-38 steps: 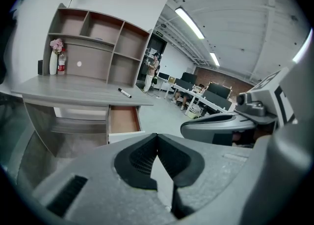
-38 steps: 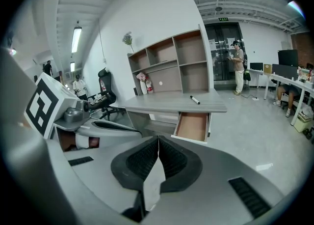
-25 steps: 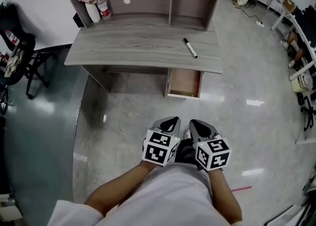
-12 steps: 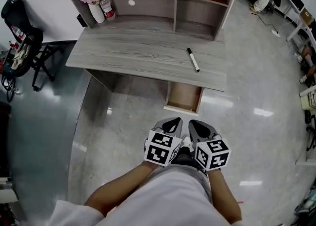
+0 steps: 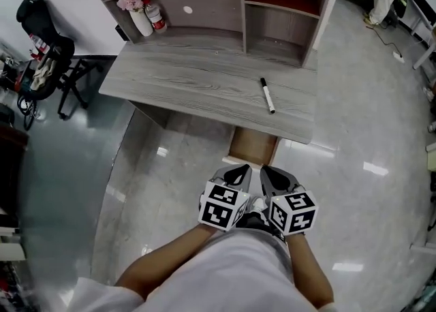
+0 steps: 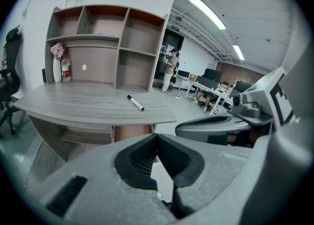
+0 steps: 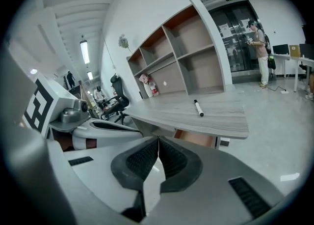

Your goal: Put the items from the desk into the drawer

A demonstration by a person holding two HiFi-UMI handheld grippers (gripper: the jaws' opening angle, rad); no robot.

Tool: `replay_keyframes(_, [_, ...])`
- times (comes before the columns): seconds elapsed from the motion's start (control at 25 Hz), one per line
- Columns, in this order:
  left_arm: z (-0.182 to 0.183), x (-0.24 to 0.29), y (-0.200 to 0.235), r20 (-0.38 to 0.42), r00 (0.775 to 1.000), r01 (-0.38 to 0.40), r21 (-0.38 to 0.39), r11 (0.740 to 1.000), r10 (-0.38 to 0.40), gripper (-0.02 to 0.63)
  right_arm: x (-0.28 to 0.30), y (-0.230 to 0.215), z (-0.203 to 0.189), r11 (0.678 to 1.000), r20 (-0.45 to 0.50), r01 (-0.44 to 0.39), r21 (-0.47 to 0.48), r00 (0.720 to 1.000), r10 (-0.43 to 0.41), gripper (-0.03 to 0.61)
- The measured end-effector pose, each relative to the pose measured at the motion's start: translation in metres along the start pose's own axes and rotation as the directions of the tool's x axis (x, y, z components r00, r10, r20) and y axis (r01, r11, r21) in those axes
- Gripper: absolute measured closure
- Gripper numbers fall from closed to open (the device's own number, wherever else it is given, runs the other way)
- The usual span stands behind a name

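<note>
Judged at the approach step, with left hand-held gripper [image 5: 238,169] and right hand-held gripper [image 5: 270,171] pressed together, empty. Next calls for reaching far to the slim white black-capped marker pen [image 5: 267,95] on the grey wood-grain table [image 5: 184,79], right side above the open wooden drawer [image 5: 252,146], then spreading and pinching.

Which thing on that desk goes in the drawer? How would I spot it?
Find the long grey wood-grain desk below the open shelf unit. Near its right end lies a slim white marker pen with black ends, alone on the bare top; the white flower vase stands far back left.
</note>
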State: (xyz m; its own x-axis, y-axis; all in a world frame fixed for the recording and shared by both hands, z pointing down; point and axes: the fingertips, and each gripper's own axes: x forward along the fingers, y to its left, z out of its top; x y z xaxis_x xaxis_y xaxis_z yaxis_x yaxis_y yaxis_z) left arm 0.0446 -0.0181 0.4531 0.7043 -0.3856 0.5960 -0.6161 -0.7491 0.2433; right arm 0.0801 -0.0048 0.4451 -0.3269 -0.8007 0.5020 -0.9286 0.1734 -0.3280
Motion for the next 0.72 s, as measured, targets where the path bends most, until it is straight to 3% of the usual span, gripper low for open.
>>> replay_keyframes(0.48, [0.041, 0.022, 0.013, 0.047, 0.986, -0.159, -0.034, 0.987, 0.161, 0.611, 0.012, -0.041, 0.023, 0.994, -0.008, -0.105, -0.036, 0.994, 0.105, 0.577])
replay_keyframes(0.72, [0.046, 0.030, 0.020, 0.053, 0.981, -0.185, -0.069, 0.980, 0.188, 0.611, 0.026, -0.050, 0.031, 0.990, -0.023, -0.127, -0.055, 0.992, 0.126, 0.575])
